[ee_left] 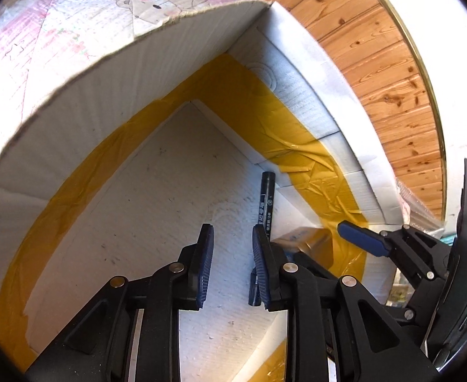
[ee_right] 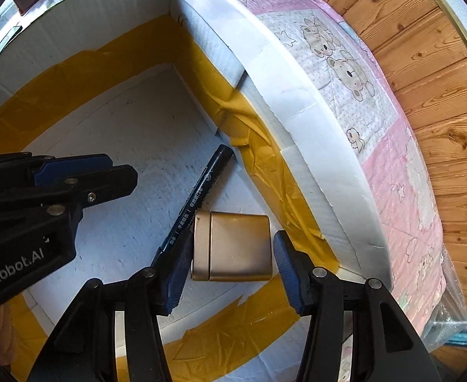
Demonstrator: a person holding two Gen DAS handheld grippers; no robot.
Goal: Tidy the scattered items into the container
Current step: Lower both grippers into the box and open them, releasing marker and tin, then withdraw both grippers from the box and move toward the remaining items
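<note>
Both grippers are inside a white cardboard box (ee_left: 83, 117) with yellow tape along its inner edges. A black marker (ee_left: 265, 200) lies on the box floor, also in the right wrist view (ee_right: 198, 191). My left gripper (ee_left: 233, 245) is open and empty just left of the marker. A gold rectangular case (ee_right: 233, 246) lies on the floor between the open fingers of my right gripper (ee_right: 233, 261); the pads stand apart from its sides. The case shows partly in the left wrist view (ee_left: 310, 242).
The box walls (ee_right: 313, 133) rise close around both grippers. A pink bear-print mat (ee_right: 345, 70) lies outside the box on a wooden plank floor (ee_right: 440, 79). The left gripper's body (ee_right: 26, 207) sits left of the right gripper.
</note>
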